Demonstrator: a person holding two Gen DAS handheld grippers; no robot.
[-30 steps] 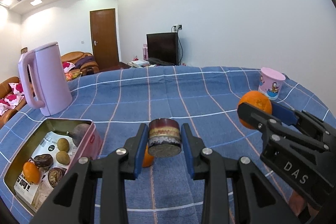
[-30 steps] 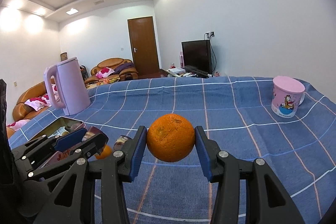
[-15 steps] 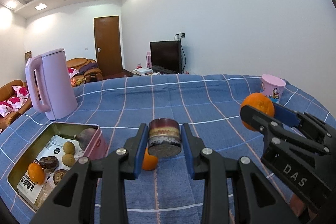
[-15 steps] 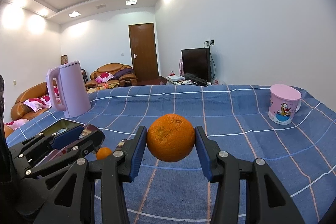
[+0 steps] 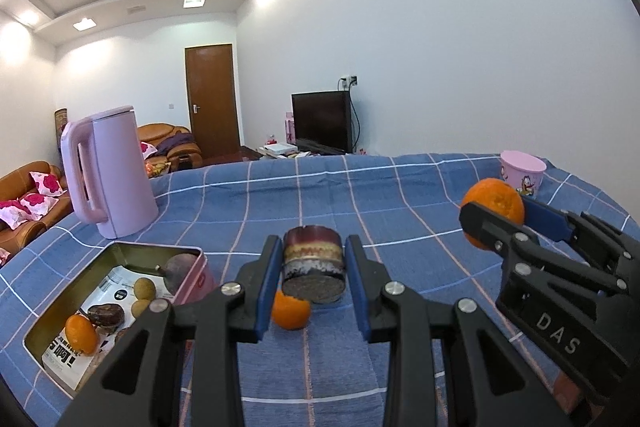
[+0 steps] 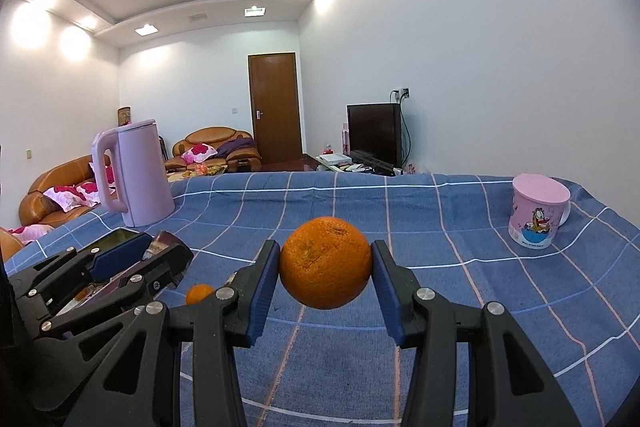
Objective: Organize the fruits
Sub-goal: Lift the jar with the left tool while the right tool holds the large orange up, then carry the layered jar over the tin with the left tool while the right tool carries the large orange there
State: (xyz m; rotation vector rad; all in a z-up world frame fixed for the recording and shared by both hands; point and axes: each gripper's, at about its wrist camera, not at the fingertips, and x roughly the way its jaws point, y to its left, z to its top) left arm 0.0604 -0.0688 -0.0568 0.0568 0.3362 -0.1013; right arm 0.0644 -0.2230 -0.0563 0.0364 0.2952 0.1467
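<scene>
My left gripper [image 5: 313,269] is shut on a small round tin [image 5: 313,263] and holds it above the blue checked cloth. My right gripper [image 6: 325,269] is shut on a large orange [image 6: 325,262], also held above the cloth; the orange shows in the left wrist view [image 5: 494,205] too. A small orange [image 5: 291,311] lies on the cloth under the left gripper and also shows in the right wrist view [image 6: 199,293]. A pink open tin box [image 5: 120,255] at the left holds several small fruits, including a small orange [image 5: 81,333].
A pink kettle [image 5: 106,171] stands at the back left of the cloth-covered table [image 5: 360,195]. A pink cartoon cup [image 6: 538,211] stands at the far right. Sofas, a door and a TV are behind the table.
Both grippers have risen and tilted up, each still holding its object. The small orange on the cloth shows more fully under the left gripper.
</scene>
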